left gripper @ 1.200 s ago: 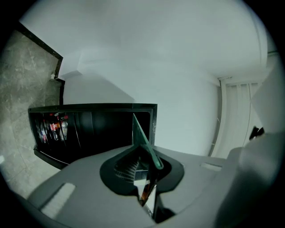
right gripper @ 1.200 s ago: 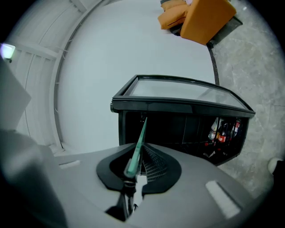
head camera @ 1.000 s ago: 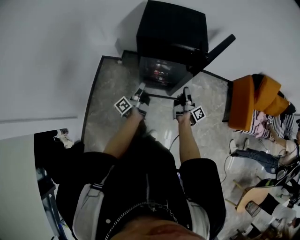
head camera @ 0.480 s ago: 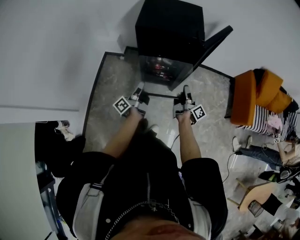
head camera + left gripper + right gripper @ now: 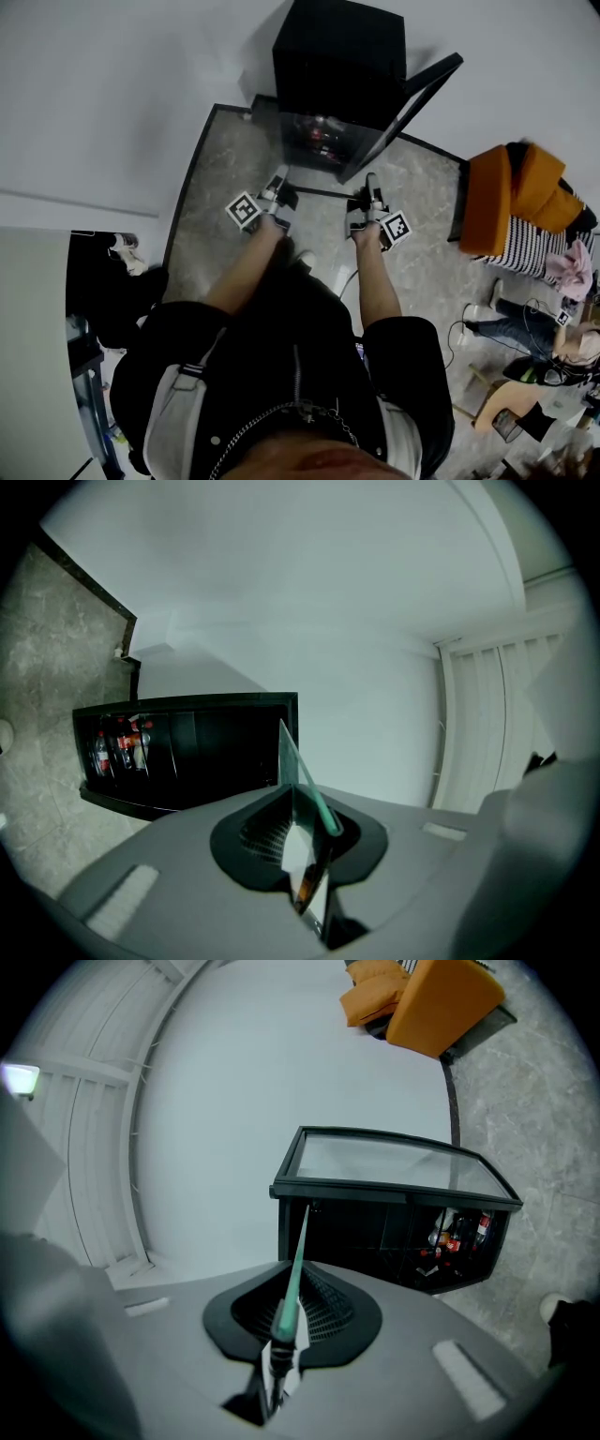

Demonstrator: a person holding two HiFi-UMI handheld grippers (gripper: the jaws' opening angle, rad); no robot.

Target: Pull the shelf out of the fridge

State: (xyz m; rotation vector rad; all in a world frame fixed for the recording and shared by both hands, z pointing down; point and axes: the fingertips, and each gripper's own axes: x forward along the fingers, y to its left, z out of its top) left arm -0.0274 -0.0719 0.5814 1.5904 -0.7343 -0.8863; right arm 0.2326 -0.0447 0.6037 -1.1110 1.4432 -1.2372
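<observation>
A black mini fridge stands on the stone floor with its glass door swung open to the right. The clear glass shelf is outside the fridge, held level between both grippers. My left gripper is shut on the shelf's left edge and my right gripper on its right edge. In the left gripper view the green-edged shelf stands on edge between the pads of the left gripper. The right gripper view shows the shelf clamped in the right gripper, with the fridge beyond.
Red-capped bottles stand inside the fridge. An orange chair is to the right, and a person sits on the floor at the far right. White walls run behind and left of the fridge.
Both grippers have drawn back a little from the fridge with the shelf between them, widening the gap. The person at the far right has shifted.
</observation>
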